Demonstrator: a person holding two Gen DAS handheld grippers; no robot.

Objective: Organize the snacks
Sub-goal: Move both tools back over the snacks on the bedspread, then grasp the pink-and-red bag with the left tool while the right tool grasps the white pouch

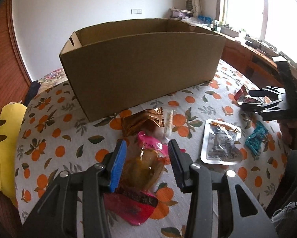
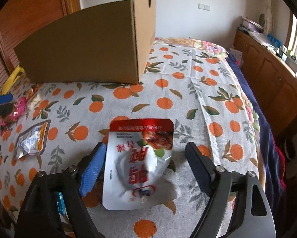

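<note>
An open cardboard box stands on the orange-patterned cloth; it also shows in the right wrist view. My left gripper is open, its jaws on either side of a pink-and-clear snack packet. A gold packet and a silver pouch lie nearby. My right gripper is open around a white-and-red snack pouch lying flat. The right gripper also shows in the left wrist view at the far right.
A teal packet lies right of the silver pouch. A yellow plush sits at the bed's left edge. A wooden cabinet runs along the right. The silver pouch and the pink packet show at the right wrist view's left.
</note>
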